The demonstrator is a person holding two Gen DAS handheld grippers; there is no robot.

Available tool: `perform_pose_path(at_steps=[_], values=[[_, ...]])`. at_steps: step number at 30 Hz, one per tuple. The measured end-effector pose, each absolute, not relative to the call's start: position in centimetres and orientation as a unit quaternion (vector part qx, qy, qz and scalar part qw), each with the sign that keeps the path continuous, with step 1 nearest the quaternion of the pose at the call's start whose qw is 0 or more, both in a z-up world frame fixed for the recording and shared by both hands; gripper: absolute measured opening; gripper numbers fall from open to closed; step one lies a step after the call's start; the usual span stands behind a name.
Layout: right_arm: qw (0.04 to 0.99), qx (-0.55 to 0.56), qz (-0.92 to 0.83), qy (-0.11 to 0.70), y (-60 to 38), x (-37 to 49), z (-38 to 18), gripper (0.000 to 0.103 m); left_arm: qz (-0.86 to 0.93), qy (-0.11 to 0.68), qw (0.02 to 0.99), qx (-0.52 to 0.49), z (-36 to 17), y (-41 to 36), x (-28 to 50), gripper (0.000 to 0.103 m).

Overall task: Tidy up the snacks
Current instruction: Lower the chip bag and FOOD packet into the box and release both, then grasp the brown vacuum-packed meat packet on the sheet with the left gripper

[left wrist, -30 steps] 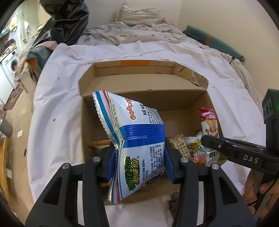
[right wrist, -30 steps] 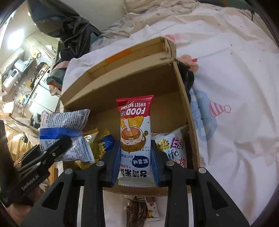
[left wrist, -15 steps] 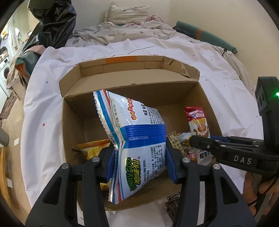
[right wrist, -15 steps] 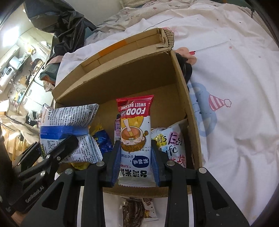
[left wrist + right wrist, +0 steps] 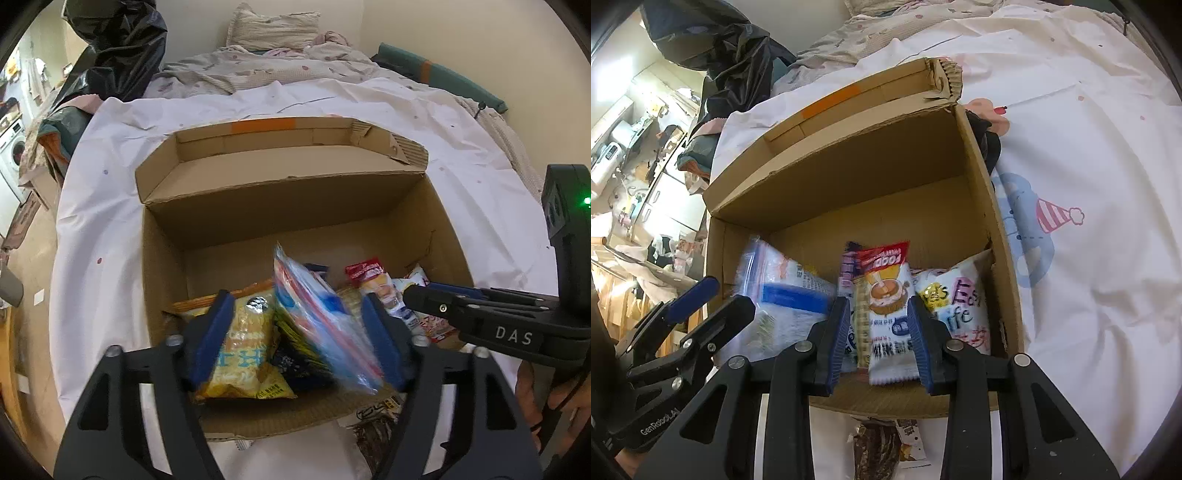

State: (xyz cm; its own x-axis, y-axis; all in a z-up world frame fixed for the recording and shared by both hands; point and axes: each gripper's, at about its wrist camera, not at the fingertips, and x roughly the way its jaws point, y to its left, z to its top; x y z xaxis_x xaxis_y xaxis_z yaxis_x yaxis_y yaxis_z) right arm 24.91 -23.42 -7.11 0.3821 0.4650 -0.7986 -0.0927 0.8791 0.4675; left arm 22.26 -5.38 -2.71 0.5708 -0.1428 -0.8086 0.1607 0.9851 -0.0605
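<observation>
Snacks are going into an open cardboard box (image 5: 280, 221) that sits on a bed covered by a white sheet (image 5: 110, 229), its flaps folded back so both hands can reach in from the near side. At the box's left, a yellow bag (image 5: 243, 350) lies flat against the near wall. Above it the left tongs (image 5: 295, 336) are opening, jaws wide apart, and the blue-and-white bag (image 5: 325, 321) between them is blurred and tilted, touching neither pad as far as the blur lets me tell; it looks to be dropping free into the box, released there to land beside the yellow bag. To the right, the right tongs (image 5: 877, 332) are closed on a red-topped rice cracker packet (image 5: 886, 295), held upright over the near edge, probably so it can stand in the narrow gap. Right of that, a white packet with coloured letters (image 5: 956, 302) leans against the box's right wall. A dark wrapper (image 5: 875, 450) lies outside the box, on the sheet below the right tongs.
</observation>
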Motion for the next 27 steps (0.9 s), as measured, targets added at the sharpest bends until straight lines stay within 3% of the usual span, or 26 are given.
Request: perform_pose_path(at_steps=[2, 4, 27], values=[[0.81, 0.183, 0.173, 0.529, -23.6, 24.9, -7.1, 0.04, -0.084, 0.453, 0.888, 0.006, -2.6, -5.2, 22.1, 0.085], [0.811, 0.194, 0.17, 0.525, -23.9, 24.9, -7.1, 0.065, -0.081, 0.447, 0.891, 0.005, -2.3, -5.1, 21.9, 0.088], [0.84, 0.172, 0.162, 0.488, -23.9, 23.2, -4.4, 0.066, -0.035, 0.415, 0.909, -0.004, -0.9, -2.4, 19.2, 0.088]])
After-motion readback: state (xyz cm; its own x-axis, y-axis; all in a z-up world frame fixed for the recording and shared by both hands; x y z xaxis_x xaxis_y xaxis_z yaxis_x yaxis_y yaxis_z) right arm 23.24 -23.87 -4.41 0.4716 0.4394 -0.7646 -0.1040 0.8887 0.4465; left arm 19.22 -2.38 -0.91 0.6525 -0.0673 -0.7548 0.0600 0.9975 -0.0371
